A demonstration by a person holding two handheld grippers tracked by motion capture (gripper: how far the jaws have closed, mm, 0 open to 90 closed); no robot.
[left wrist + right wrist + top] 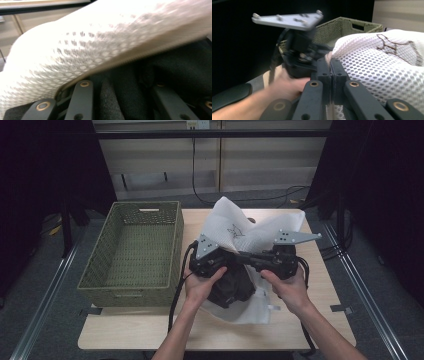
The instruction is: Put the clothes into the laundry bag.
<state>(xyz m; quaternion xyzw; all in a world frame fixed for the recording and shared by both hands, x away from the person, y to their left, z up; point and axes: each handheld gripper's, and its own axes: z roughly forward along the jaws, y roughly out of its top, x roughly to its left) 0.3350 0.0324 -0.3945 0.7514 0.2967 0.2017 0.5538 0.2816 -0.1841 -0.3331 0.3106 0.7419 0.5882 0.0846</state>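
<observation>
A: Mesh first. Where does the white mesh laundry bag (235, 232) sit from each tool?

B: It rises beyond both of them and drapes over the pale wooden surface (320, 315). The right tool (331, 75) has its jaws pressed flat together on the zipped rim of the bag, with fabric pinched between the pads. The left tool (225, 261) points toward the right one, its jaws only partly apart. In the left gripper view the mesh edge and the dark grey garment (175, 65) lie right at them, but I can't tell for sure whether the pads press on either.

A: What's in the bag?

B: The dark garment, bunched below both tools, partly out of the mouth on the person's side.

A: And the green woven basket (132, 250)?

B: It's empty, standing out past the left tool, on the side away from the right one. The bag's mouth runs from tool to tool, so the left hand (200, 287) is the nearer one. I'd judge that moving the bag across means carrying it sideways, past the left tool.
</observation>
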